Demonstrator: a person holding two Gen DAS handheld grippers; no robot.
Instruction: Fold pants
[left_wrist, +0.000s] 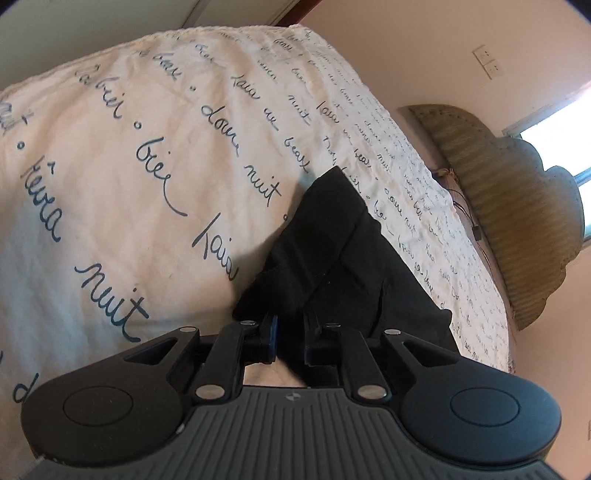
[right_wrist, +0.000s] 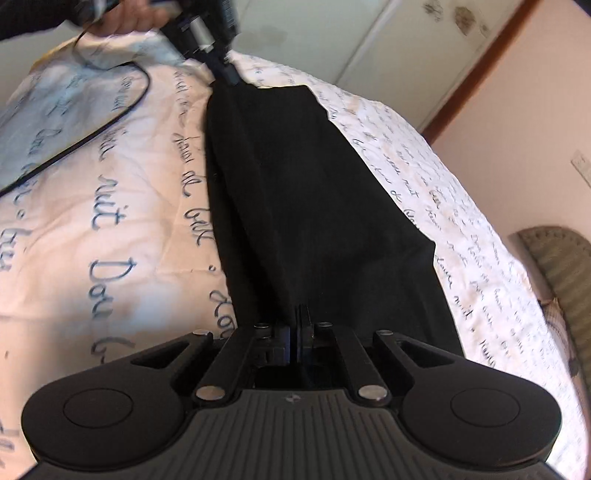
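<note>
Lots of open bed (left_wrist: 110, 184) left of the pants (right_wrist: 314, 206); a cable (right_wrist: 110, 110) loops upper left, wicker headboard (left_wrist: 509, 206) blocks the right.

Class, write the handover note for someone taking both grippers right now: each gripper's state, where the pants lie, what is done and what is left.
Left gripper: jaws slightly apart, black cloth between them; whether it pinches is unclear.
Right gripper: shut on the near end of the black pants.
The pants stretch in one narrow strip across the bedspread, the left gripper at the far end.
Done: the pants appear doubled lengthwise.
Left: probably bring one end over the other, then smooth.
</note>
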